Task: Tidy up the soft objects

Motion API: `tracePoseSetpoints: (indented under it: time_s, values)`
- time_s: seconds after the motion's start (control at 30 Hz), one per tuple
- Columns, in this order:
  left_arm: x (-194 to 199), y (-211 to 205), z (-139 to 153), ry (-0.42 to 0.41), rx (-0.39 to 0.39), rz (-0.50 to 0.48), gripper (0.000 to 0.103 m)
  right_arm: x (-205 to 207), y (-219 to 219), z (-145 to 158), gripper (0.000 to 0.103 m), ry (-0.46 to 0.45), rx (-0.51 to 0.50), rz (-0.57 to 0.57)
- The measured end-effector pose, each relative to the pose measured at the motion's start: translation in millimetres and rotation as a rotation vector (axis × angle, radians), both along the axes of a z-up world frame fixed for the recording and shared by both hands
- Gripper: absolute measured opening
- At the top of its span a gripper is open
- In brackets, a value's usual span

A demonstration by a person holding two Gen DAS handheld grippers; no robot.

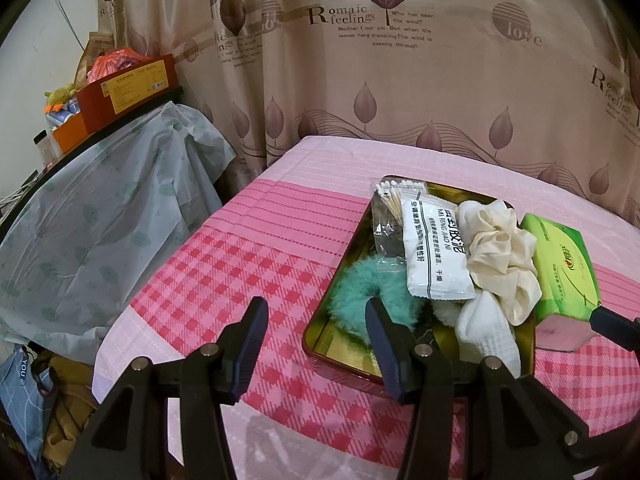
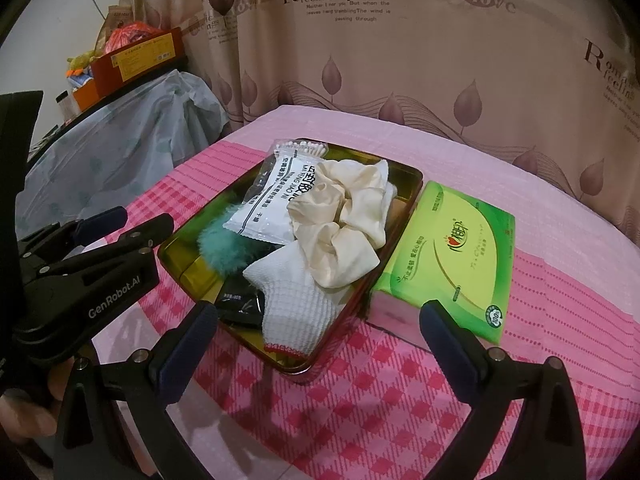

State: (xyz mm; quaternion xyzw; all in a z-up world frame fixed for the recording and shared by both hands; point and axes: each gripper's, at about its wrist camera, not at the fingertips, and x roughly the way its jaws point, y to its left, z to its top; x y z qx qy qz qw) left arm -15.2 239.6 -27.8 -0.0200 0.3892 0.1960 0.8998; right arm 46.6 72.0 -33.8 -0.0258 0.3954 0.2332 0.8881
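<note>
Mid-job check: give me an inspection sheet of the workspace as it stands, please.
Surface: pink checked cloth, bare in front of the tin.
Job's things: open tin holds a cream scrunchie, teal scrunchie, white glove, white sachet, cotton swabs and a black packet, piled loosely.
Clutter: green tissue pack beside the tin, outside it.
Grippers: left gripper open, empty, near the tin's front corner; right gripper open, empty, in front of tin and tissue pack.
Cables: a wire on the far wall.
Surroundings: leaf-print curtain; covered stand with boxes.
</note>
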Motion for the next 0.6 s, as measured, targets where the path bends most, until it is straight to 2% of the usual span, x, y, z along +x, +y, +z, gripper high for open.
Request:
tracePoseSetpoints:
  time_s: [0.6]
  values:
    - [1.2,-0.9,-0.2,0.005,0.001,0.0,0.052,-0.8,3.5,-3.6,0.1,0.011,-0.001,0.005]
